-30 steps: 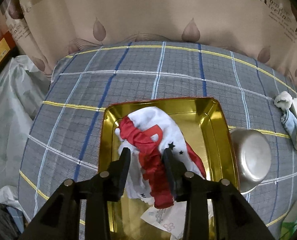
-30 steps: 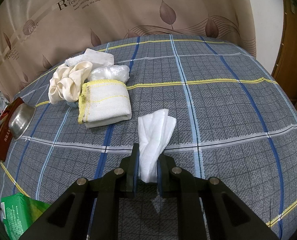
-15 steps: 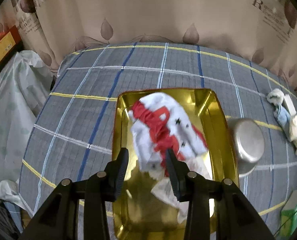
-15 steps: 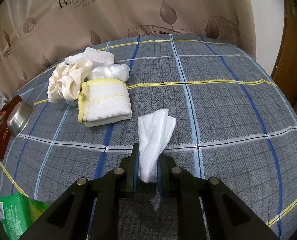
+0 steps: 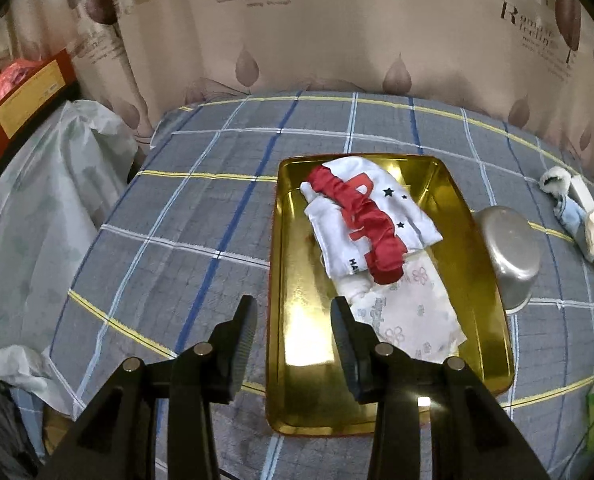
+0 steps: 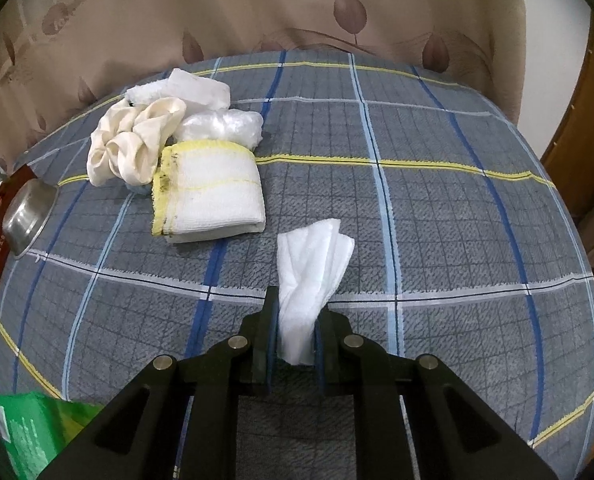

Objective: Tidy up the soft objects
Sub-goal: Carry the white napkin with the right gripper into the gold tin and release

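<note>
A gold tray (image 5: 293,360) lies on the plaid bedcover and holds a white garment (image 5: 413,216) with a red scrunchie (image 5: 373,228) across it, plus a flower-print cloth (image 5: 413,320). My left gripper (image 5: 293,316) stands open over the tray's near left rim, nothing between its fingers. In the right wrist view my right gripper (image 6: 295,320) is shut on a white tissue (image 6: 313,264), which fans out ahead over the cover. A folded yellow-edged towel (image 6: 213,196), a cream scrunchie (image 6: 133,144) and a clear plastic bag (image 6: 221,126) lie to the left beyond it.
A steel bowl (image 5: 509,252) sits upside down beside the tray's right rim. A green packet (image 6: 37,432) lies at the near left. More small cloths (image 5: 577,212) lie at the far right of the left view. A plastic-covered heap (image 5: 37,208) flanks the bed's left edge.
My left gripper let go of the red scrunchie, which now lies in the tray, and drew back toward the tray's near left rim. The right gripper kept its hold on the tissue.
</note>
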Available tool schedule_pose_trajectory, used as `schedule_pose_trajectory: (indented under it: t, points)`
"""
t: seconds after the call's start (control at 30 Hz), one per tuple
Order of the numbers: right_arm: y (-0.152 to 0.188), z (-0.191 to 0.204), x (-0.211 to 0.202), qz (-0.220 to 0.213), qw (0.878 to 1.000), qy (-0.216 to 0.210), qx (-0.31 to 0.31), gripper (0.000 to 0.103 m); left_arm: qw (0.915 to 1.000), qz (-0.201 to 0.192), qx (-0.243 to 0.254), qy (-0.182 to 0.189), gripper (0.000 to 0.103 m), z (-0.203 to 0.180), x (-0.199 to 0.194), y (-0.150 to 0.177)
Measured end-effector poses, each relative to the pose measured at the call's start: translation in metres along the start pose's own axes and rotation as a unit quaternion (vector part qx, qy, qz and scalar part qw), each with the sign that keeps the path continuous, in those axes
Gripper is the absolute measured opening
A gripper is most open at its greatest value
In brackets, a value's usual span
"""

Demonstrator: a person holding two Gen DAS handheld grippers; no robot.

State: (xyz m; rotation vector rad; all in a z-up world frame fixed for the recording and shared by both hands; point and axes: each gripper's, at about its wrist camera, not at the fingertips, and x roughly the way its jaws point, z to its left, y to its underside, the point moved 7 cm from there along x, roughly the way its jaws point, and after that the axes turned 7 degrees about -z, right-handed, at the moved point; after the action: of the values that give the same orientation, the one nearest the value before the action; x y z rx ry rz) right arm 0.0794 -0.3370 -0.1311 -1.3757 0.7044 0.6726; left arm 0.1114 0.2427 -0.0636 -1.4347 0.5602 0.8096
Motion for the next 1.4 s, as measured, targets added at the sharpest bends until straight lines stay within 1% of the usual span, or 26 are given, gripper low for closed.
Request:
schedule_pose_trajectory:
  t: [0.1,0.23,0.3,0.5,0.6,0.7,0.77,0.9,1.0,1.2,1.4]
  points:
    - [-0.001,0.000,-0.001,0.010,1.000,0.009,0.000,0.013,1.0000,0.000,-0.006,0.000,0.039,0.001,0.000,0.005]
    - [-0.008,0.001,-0.001,0.019,1.000,0.016,-0.003,0.011,0.9997,-0.014,-0.016,-0.012,0.039,0.007,-0.004,0.007]
    - [-0.011,0.003,-0.006,0.016,1.000,0.018,0.001,0.010,0.9994,-0.021,-0.024,-0.010,0.039,0.010,-0.006,0.008]
    - [-0.033,0.030,-0.023,-0.004,1.000,0.015,-0.017,0.010,0.9987,-0.021,-0.043,-0.016,0.039,0.019,-0.004,0.017]
    - [-0.044,0.052,-0.033,-0.011,0.999,0.001,-0.034,0.010,0.9985,-0.021,-0.047,-0.022,0.040,0.023,-0.004,0.019]
    - [-0.053,0.082,-0.041,-0.020,0.998,-0.016,-0.056,0.010,0.9980,-0.028,-0.052,-0.024,0.040,0.028,-0.008,0.018]
    - [-0.058,0.109,-0.045,-0.025,0.997,-0.037,-0.068,0.010,0.9973,-0.025,-0.065,-0.023,0.041,0.033,-0.008,0.018]
    - [-0.062,0.167,-0.048,-0.024,0.991,-0.083,-0.102,0.010,0.9955,-0.020,-0.086,-0.033,0.041,0.046,-0.008,0.021]
    - [-0.060,0.216,-0.049,-0.020,0.984,-0.121,-0.127,0.010,0.9933,-0.015,-0.108,-0.038,0.041,0.058,-0.009,0.023]
    - [-0.051,0.310,-0.052,-0.012,0.966,-0.194,-0.170,0.010,0.9870,-0.003,-0.154,-0.046,0.041,0.082,-0.006,0.028]
    - [-0.038,0.379,-0.046,0.002,0.951,-0.240,-0.197,0.011,0.9808,-0.003,-0.188,-0.053,0.041,0.099,-0.011,0.030]
